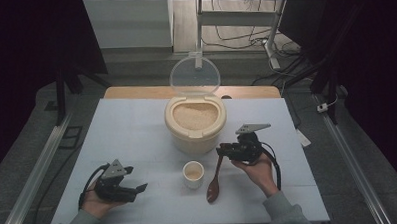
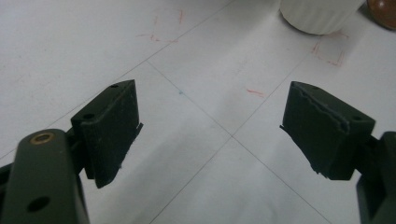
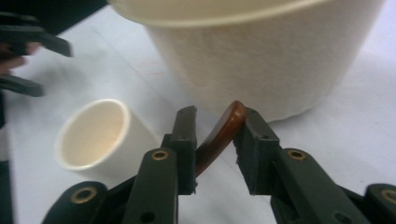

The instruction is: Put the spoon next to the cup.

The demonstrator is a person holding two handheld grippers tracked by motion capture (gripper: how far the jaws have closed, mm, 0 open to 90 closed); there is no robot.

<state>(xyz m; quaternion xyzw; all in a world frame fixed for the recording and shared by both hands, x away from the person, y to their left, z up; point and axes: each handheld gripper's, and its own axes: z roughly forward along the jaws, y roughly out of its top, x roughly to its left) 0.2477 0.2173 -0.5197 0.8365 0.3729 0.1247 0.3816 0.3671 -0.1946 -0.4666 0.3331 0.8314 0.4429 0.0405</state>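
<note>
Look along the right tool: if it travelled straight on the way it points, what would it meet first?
Probably the cream rice container: its wall stands just beyond the right tool, behind the wooden spoon handle between its jaws.

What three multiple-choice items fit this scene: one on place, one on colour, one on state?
1. Where does the bowl end of the spoon lie?
A. just right of the small cup
B. inside the rice container
C. left of the cup

2. What colour is the spoon?
A. white
B. reddish brown
C. blue

3. How is the container's clear lid?
A. shut
B. taken off and lying flat
C. swung up, open

Key:
1 A, as the high view shows the spoon's bowl beside the cup on its right.
2 B, as both the high view and the right gripper view show glossy brown wood.
3 C, as the lid stands upright behind the rim and the rice is exposed.
</note>
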